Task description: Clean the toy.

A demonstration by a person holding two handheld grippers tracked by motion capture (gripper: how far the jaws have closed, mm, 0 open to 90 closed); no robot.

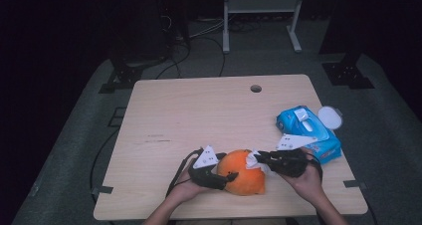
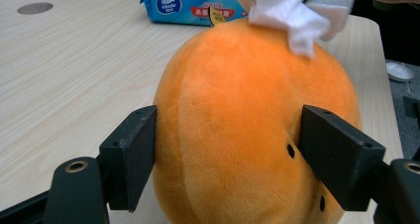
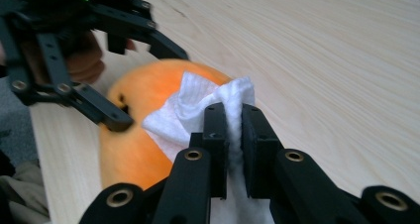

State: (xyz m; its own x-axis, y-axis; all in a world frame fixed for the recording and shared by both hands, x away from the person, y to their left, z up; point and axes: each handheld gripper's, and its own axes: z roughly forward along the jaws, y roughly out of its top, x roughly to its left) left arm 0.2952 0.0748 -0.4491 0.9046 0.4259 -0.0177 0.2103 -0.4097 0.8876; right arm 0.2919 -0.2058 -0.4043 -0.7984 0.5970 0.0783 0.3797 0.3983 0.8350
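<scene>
Blue soft-plastic wipes pack [image 1: 309, 133] lay at approx 4 o'clock on the pale wood-grain table [image 1: 199, 110], flip lid up, contents not visible; round white lid [image 1: 330, 117] sat just beside it at its 2 o'clock. Left gripper [image 1: 230, 176] was clamped on the orange plush toy [image 1: 244, 172], round and fuzzy, at 6 o'clock near the table edge, w/ jaws approx half apart, pads pressing both flanks. Right gripper [image 1: 260, 157] was closed tight on a crumpled white tissue [image 1: 252, 160], which touched the toy's top.
</scene>
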